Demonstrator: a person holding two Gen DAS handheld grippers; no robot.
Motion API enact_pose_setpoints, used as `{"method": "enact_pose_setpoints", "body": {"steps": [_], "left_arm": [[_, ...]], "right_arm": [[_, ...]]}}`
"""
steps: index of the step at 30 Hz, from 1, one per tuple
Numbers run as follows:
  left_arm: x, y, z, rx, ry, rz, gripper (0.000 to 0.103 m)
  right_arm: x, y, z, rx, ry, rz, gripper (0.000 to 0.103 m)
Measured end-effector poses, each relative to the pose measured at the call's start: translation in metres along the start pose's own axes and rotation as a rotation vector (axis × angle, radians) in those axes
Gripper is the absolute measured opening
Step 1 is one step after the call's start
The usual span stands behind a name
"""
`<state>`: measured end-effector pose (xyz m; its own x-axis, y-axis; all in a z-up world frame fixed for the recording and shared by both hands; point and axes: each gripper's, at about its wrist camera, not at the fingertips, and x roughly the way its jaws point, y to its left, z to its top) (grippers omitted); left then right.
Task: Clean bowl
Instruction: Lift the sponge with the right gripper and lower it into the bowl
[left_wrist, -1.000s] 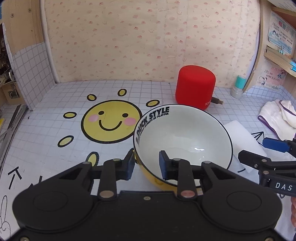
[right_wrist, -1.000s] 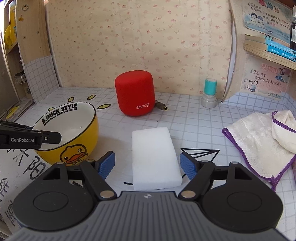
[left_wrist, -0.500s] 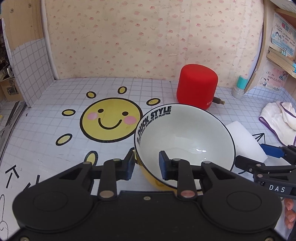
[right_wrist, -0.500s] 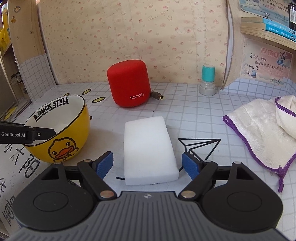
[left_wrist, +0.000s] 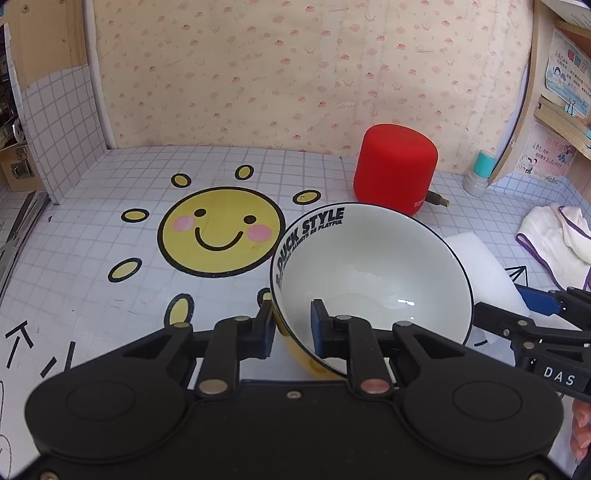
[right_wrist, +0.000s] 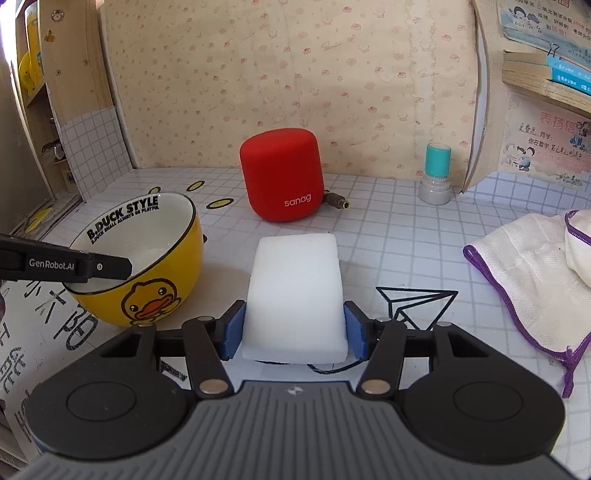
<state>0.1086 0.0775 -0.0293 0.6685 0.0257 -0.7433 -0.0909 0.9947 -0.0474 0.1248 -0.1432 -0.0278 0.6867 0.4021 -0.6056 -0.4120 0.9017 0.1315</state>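
A yellow duck bowl (left_wrist: 369, 273), white inside, stands on the tiled mat. My left gripper (left_wrist: 291, 328) straddles its near rim, one pad outside the wall and one inside; the jaws are closing and pinch the wall. The same bowl (right_wrist: 147, 280) shows in the right wrist view, with a left finger (right_wrist: 92, 266) reaching over its rim. A white sponge block (right_wrist: 295, 291) lies flat to the right of the bowl. My right gripper (right_wrist: 294, 328) is closing on the sponge's near end, its blue pads against both long sides. The sponge (left_wrist: 484, 266) shows behind the bowl.
A red speaker (right_wrist: 282, 173) with a cable plug stands behind the sponge. A teal-capped stamp (right_wrist: 436, 173) is at the back right. A cream cloth with purple trim (right_wrist: 532, 273) lies at the right. Walls and shelves close in the back and both sides.
The right jaws have come in from wide apart until the pads touch the sponge's sides. The left pads have drawn closer together on the bowl's rim. Neither hand has shifted.
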Motion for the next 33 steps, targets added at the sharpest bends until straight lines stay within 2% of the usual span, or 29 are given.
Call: {"method": "enact_pose_setpoints", "body": {"steps": [8, 20, 23, 33], "left_arm": [[-0.004, -0.003, -0.003, 0.005, 0.006, -0.001, 0.021], [-0.01, -0.004, -0.009, 0.017, 0.008, -0.017, 0.021], [-0.011, -0.004, -0.009, 0.018, 0.009, -0.02, 0.021], [-0.012, 0.001, -0.011, 0.018, 0.008, -0.036, 0.021]], "right_arm": [[-0.017, 0.006, 0.014, -0.051, -0.052, 0.018, 0.058], [-0.042, 0.039, 0.03, -0.217, -0.085, 0.084, 0.058], [-0.045, 0.049, 0.032, -0.263, -0.073, 0.128, 0.058], [-0.034, 0.084, 0.044, -0.554, 0.03, 0.109, 0.058]]}}
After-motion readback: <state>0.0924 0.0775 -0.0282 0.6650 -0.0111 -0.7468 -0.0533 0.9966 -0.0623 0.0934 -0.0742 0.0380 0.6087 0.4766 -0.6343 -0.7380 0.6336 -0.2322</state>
